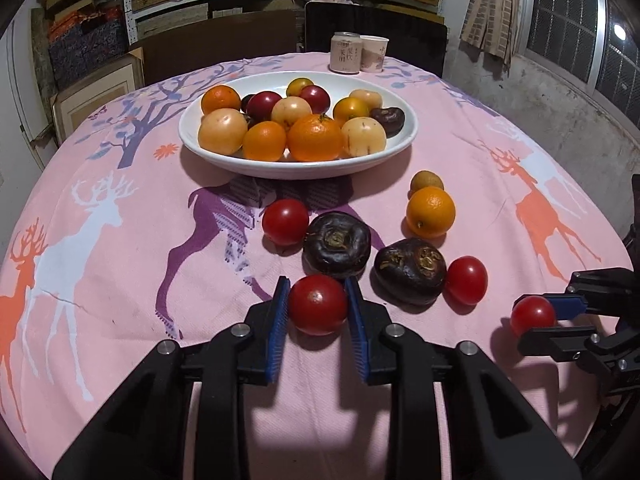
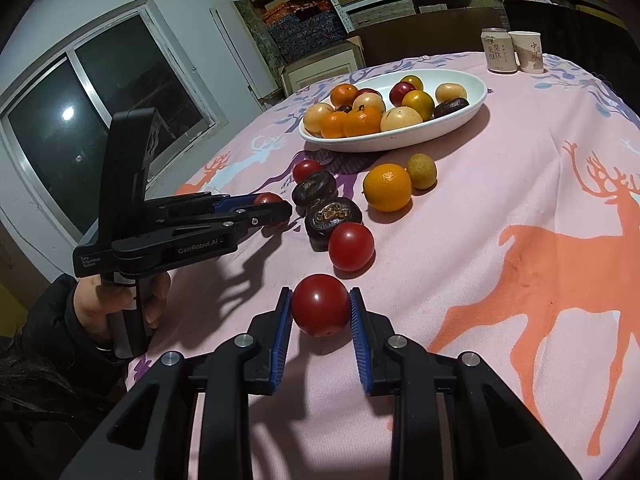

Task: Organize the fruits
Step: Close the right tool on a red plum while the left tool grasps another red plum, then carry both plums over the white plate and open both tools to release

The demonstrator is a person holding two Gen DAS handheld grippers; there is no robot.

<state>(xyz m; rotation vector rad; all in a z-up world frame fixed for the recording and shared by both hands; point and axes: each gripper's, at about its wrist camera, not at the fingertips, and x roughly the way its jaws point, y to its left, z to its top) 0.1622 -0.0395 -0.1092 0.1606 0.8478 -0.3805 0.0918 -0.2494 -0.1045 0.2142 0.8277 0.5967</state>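
We had each claw, left gripper (image 1: pixel 318 304) and right gripper (image 2: pixel 320 310), clamped on a tomato (image 1: pixel 318 309); harder squeezing risked bursting them.

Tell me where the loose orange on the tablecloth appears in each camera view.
Left wrist view: the loose orange lies right of centre, in front of the white bowl, just below a small yellow-brown fruit.
Right wrist view: the orange lies above centre, left of that small fruit.
Shared landmark: the white bowl of fruit.
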